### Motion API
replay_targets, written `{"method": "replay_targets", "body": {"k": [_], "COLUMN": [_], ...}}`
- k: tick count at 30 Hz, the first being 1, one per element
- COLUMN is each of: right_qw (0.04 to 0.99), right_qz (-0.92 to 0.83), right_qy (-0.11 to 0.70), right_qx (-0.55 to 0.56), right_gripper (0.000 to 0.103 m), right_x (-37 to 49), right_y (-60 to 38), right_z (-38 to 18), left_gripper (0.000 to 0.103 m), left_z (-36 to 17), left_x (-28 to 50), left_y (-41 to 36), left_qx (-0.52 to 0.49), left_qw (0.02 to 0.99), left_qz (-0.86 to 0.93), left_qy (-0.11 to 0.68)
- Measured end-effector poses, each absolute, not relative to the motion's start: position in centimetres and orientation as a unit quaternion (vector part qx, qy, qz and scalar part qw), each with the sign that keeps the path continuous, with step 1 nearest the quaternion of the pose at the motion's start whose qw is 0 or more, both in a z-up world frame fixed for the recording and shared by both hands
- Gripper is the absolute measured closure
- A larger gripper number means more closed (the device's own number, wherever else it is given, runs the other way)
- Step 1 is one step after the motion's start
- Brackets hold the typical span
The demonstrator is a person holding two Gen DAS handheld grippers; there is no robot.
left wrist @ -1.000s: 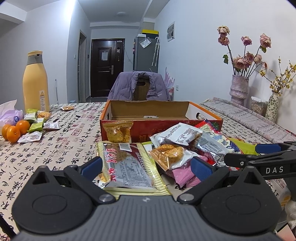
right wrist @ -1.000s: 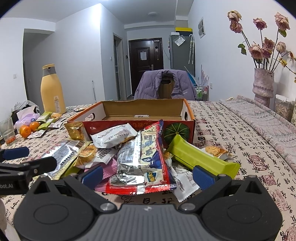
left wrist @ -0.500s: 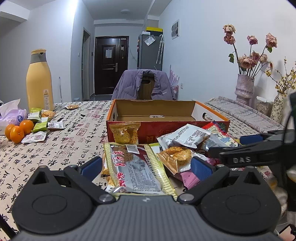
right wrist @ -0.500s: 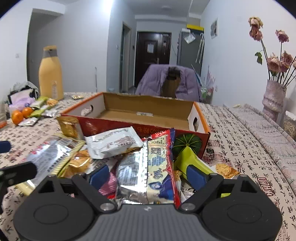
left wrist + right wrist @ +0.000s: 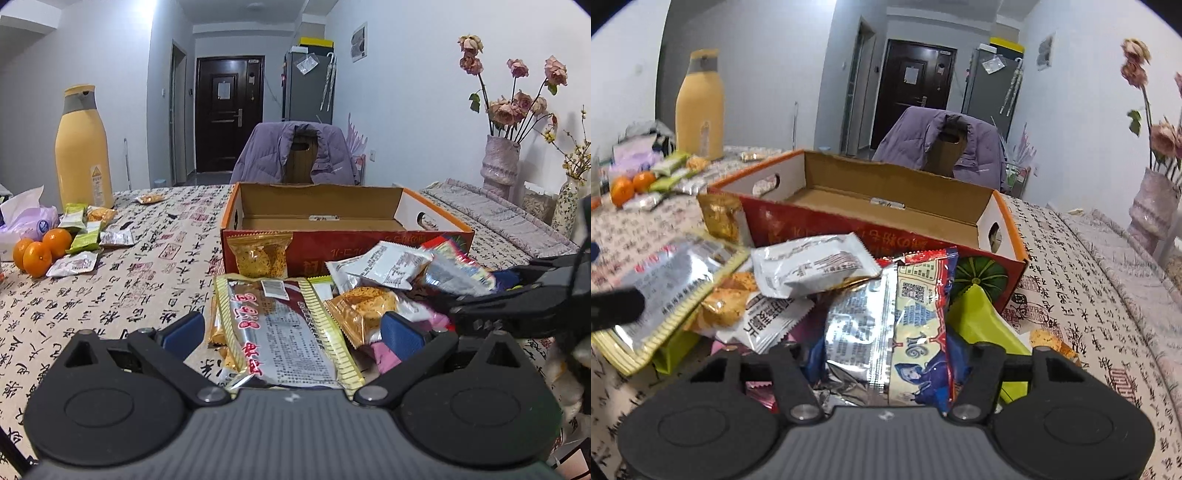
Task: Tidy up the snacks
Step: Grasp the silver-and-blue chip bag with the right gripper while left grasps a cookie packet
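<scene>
A pile of snack packets lies in front of an open, empty red cardboard box. My left gripper is open, its fingers on either side of a long silver packet with gold edges. My right gripper has closed in on a silver packet with red edges and blue print, its fingers pressing both sides. The right gripper also shows in the left wrist view at the right.
A tall yellow bottle, oranges and more small packets sit at the left of the table. Vases with dried flowers stand at the right. A chair with a purple jacket is behind the box.
My right gripper moved forward over the red-edged packet and its fingers closed in on it. My left gripper crept slightly forward around the gold-edged packet and stayed open.
</scene>
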State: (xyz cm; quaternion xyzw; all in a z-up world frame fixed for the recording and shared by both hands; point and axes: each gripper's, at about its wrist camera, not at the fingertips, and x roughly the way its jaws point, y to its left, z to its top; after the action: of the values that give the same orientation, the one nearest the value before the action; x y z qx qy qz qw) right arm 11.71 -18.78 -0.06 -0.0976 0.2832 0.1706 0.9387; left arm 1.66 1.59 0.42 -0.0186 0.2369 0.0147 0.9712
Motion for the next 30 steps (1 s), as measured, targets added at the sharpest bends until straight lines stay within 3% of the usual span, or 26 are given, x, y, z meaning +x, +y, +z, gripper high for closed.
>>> {"method": "replay_targets", "body": {"k": [19,24,30], "right_qw": [0.960,0.958,0.956], "right_qz": [0.167,0.178,0.188], "right_qy": [0.223,0.225,0.224], "right_qx": [-0.004,-0.001,0.006], "right_gripper": [0.043,0.043,0.043], "right_x": [10.0,10.2,10.1], "right_y": [-24.9,-25.2,-25.6], "right_z": [1.4,0.9,0.4], "left_gripper": [0.000,0.012,0.019], "left_z": [0.3,-0.4,-1.3], "left_x": [5.9,8.0,10.1], "left_y": [-2.6,-3.3,-2.7], "left_qx": [0.004,-0.009,-0.066], "left_qw": [0.959,0.952,0.935], "left_qz": [-0.026,-0.038,-0.051], "left_qy": [0.281,0.304,0.345]}}
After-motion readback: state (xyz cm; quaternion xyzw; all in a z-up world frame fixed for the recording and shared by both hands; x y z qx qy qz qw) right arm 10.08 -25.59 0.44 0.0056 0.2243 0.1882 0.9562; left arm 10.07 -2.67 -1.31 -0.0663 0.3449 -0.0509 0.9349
